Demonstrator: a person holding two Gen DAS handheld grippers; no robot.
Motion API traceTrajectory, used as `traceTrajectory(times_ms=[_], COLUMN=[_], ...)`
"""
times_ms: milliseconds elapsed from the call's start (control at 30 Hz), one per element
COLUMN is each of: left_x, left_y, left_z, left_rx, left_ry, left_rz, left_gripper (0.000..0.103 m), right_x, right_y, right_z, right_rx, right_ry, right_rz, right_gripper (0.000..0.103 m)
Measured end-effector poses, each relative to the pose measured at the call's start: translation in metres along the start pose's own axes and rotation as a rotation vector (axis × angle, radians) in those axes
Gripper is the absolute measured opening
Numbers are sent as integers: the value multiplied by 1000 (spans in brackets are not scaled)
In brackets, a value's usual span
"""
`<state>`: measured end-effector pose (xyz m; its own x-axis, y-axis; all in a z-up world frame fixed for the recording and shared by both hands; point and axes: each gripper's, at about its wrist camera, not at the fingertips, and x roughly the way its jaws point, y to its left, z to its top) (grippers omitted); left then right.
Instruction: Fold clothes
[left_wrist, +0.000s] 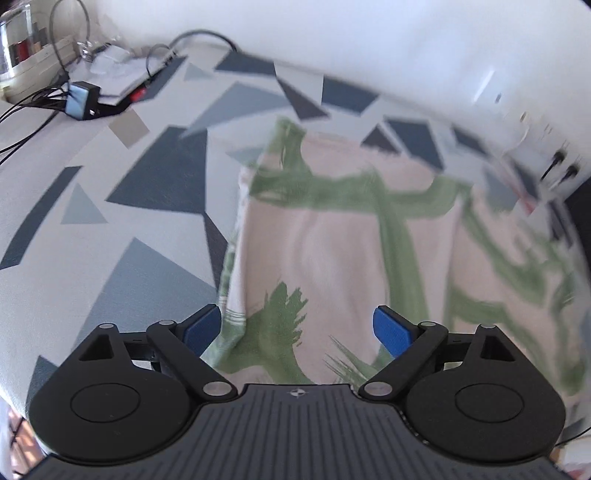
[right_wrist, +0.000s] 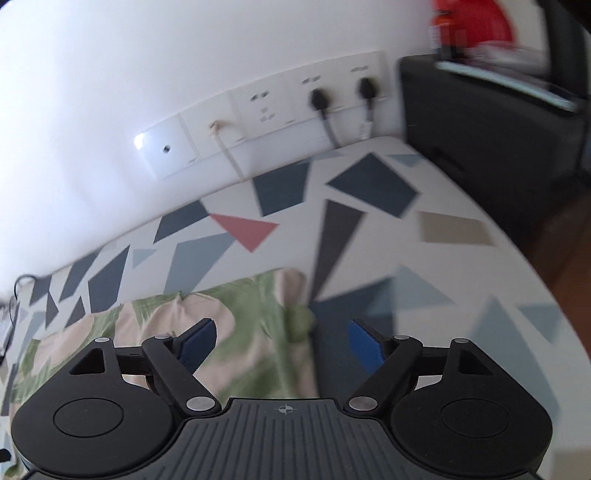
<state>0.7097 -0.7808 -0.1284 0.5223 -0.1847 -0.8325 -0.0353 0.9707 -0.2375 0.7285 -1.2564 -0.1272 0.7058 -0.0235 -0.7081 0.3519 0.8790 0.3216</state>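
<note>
Garment: one pale pink cloth garment with green leaf print (left_wrist: 343, 236), lying partly folded on the white table cover with blue-grey geometric patches (left_wrist: 110, 206); it sits toward the right of the left wrist view and at the near left of the right wrist view.
Left gripper (left_wrist: 306, 326): blue-padded jaws spread wide above the garment's near edge, nothing pinched.
Right gripper (right_wrist: 282, 341): jaws spread, over the garment's right edge, pads clear of the cloth.
Step in hand: probably between folds, both grippers free to pick new hold points.
Doing it well: take an outer edge at two points, each jaw closing on all layers, lift evenly, lay the edge square onto the far side, then smooth.
Count, garments: one.
Count, grippers: two.
Count, black plugs (right_wrist: 317, 99) in the white wall sockets: two.
</note>
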Motion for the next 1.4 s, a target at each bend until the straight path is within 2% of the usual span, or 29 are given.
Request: traceTrajectory(times_ms=[100, 200, 333, 433, 533, 600, 700, 733, 800, 867, 900, 967, 1000, 1167, 1233, 1300, 1400], left_x=[-34, -54, -56, -33, -7, 6, 14, 15, 17, 19, 16, 2, 2, 0, -2, -6, -11], left_y=[33, 70, 109, 107, 92, 82, 68, 65, 67, 69, 72, 74, 79, 94, 95, 99, 111], left_z=[-8, -20, -39, -54, -62, -62, -61, -60, -60, -60, -61, -61, -64, -79, -83, -84, -82], left_rx=[-72, -151, -290, -369, -419, -433, -373, -359, -367, -378, -392, -346, -359, -387, -382, -392, -417], left_ry=[-40, -40, -4, 46, 65, 56, -2, -15, -12, -10, -11, -45, -34, 7, 15, 14, -12], left_rz=[-65, -102, -166, -234, -245, -237, -178, -167, -151, -141, -157, -154, -155, -156, -155, -134, -89], left_gripper=[91, 91, 90, 89, 89, 88, 84, 77, 32, 13, 10, 9, 9, 10, 14, 28, 31], right_x=[-44, -79, -98, -92, -78, -67, -52, -48, -42, -41, -42, -52, -58, -55, -55, -55, -54], right_y=[-18, -31, -44, -42, -34, -28, -25, -24, -22, -18, -18, -20, -21, -35, -31, -28, -30], right_z=[-17, -37, -71, -99, -121, -130, -134, -135, -136, -137, -138, -138, -137, -153, -157, -157, -156], right_rx=[62, 93, 175, 225, 293, 359, 458, 481, 498, 481, 471, 428, 404, 409, 370, 354, 359], right_ry=[-50, -93, -52, 9, 65, 92, 128, 139, 155, 155, 152, 112, 88, 138, 130, 131, 141], right_rz=[-62, -100, -72, -36, 18, 44, 42, 39, 27, 4, 0, 6, 10, -15, -32, -39, -35], right_gripper=[77, 77, 77, 76, 76, 76, 72, 69, 63, 29, 8, 7, 7, 7, 7, 7, 8])
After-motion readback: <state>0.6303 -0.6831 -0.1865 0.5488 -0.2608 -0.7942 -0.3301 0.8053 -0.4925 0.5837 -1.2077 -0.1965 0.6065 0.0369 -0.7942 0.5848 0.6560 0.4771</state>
